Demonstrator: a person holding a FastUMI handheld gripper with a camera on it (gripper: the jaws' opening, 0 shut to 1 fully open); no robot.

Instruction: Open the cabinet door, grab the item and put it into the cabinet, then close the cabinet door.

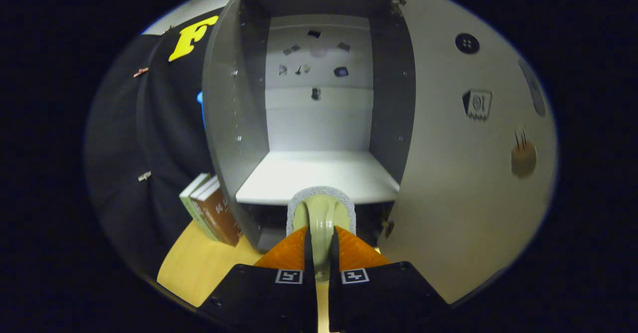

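Cabinet (319,123) door (463,148) is standing open (swung right); the gripper (321,246) fingers are pinching a pale green brush (321,213) before the white shelf (319,176), books (212,213) leaning left.

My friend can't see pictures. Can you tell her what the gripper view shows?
The gripper has its fingers shut on a pale green brush with a grey pad, just in front of an open grey cabinet and its white shelf. The cabinet door stands open; books lean beside the cabinet.
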